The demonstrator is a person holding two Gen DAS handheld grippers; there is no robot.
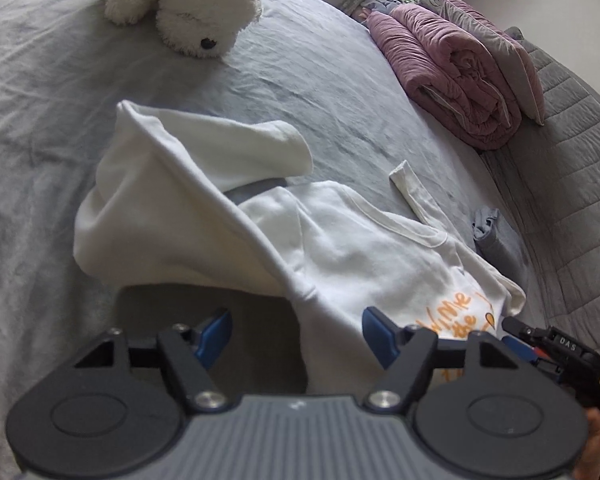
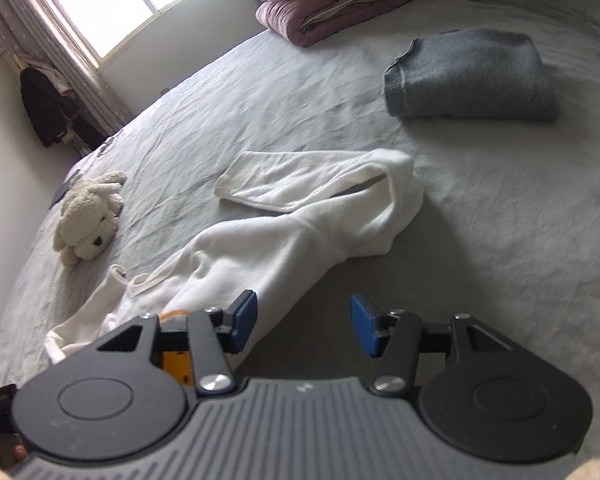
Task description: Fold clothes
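Jaws of both grippers gape above white sweatshirt (image 1: 340, 248) on bed (image 1: 40, 160)

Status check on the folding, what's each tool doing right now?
Left tool open, white sweatshirt fabric between its fingers, not clamped. Right tool open, empty. Sweatshirt rumpled on bed, sleeve flung out. Nothing in the way.

Left tool (image 1: 296, 334) – right tool (image 2: 303, 326) – agape.
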